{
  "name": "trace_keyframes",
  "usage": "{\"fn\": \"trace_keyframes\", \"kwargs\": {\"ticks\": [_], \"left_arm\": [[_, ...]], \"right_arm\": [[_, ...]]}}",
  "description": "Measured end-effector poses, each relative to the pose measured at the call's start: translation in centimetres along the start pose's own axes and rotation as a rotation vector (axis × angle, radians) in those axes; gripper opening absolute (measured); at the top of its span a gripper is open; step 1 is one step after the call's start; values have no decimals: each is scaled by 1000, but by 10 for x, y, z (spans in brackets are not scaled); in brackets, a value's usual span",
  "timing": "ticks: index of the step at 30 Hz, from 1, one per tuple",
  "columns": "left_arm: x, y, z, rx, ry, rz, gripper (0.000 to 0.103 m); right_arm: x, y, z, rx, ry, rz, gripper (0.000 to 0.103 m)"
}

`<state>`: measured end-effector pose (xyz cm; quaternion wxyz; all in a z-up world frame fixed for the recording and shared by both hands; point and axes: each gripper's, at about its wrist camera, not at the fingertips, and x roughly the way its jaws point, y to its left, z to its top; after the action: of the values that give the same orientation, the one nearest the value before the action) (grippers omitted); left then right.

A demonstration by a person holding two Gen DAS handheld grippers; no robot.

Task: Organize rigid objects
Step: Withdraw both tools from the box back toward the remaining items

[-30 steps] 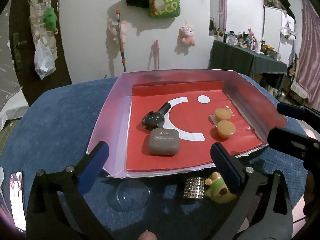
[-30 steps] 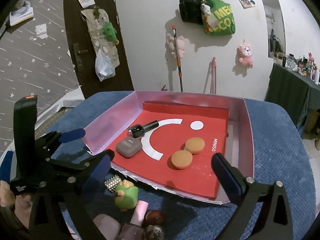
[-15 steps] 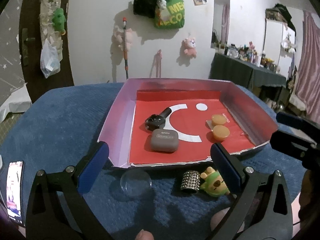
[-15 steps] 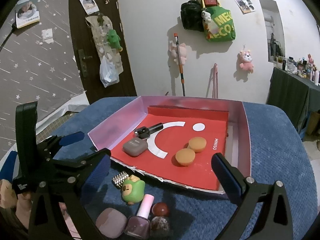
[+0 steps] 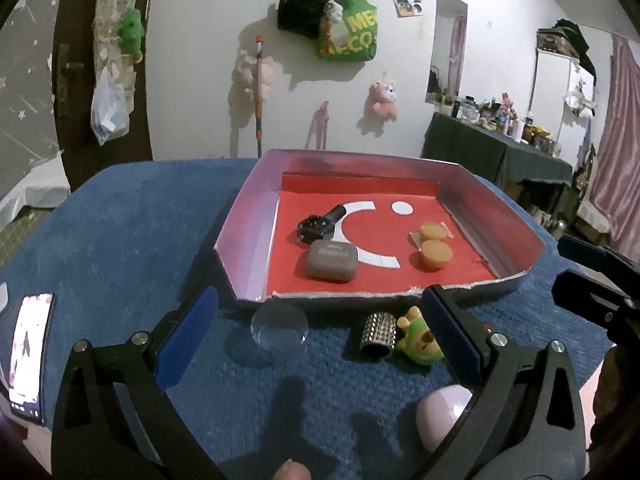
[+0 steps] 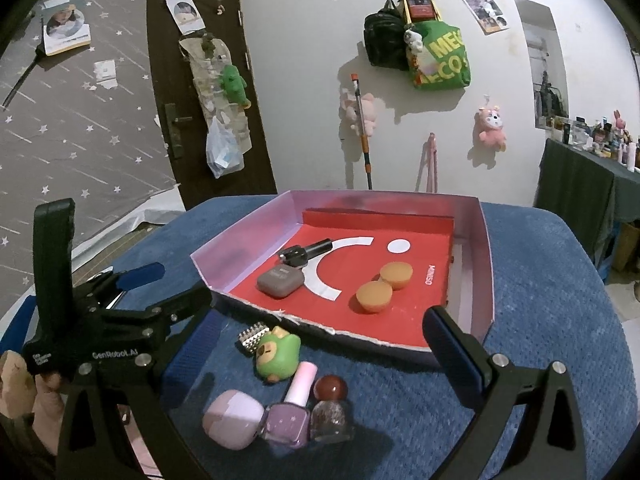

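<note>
A pink-walled tray (image 5: 244, 240) (image 6: 486, 264) with a red floor holds a grey earbud case (image 5: 331, 260) (image 6: 280, 280), a black bottle (image 5: 320, 224) (image 6: 304, 252) and two orange lids (image 5: 434, 242) (image 6: 384, 284). In front of it on the blue cloth lie a clear round lid (image 5: 279, 326), a studded metal cylinder (image 5: 378, 334) (image 6: 253, 336), a green frog toy (image 5: 420, 344) (image 6: 278, 354), a lilac case (image 5: 442, 414) (image 6: 232, 418) and two nail polish bottles (image 6: 296, 408). My left gripper (image 5: 320, 344) is open, empty, above the cloth. My right gripper (image 6: 316, 360) is open over the bottles.
A phone (image 5: 28, 356) lies at the left edge of the blue-covered table (image 5: 120, 220). A hand (image 6: 16, 380) holds the left gripper's body, seen in the right wrist view. A door, a wall with hung toys and a cluttered dark table stand behind.
Both grippers have pulled back and up from the tray, so the objects in front of it now show more fully. Nothing was picked up.
</note>
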<state>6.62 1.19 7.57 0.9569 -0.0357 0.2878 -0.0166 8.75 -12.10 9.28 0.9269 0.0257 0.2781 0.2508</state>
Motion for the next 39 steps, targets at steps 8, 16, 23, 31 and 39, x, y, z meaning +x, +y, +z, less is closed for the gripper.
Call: {"fn": "trace_keyframes", "kwargs": {"ticks": [8,16,23,31,39], "left_arm": [[-4,-3,-15,-6,52,8,103],[-9,-7,-25,-14,77,-12,103],[-8,-6,-34,-37,106,-35,103],[-5,-11,-47,-17,148,-48,103],[-1,-15,-60,-22,185,-88,103]], "right_arm": [[-8,3,-9,14,-10,8,103],[-10,8,-22,2,8,-2,103],[-10,13,-35,-9,30,-3,103],[-3,11,-48,17,80,16,103],[0,10,-57,10,111,-1,96]]}}
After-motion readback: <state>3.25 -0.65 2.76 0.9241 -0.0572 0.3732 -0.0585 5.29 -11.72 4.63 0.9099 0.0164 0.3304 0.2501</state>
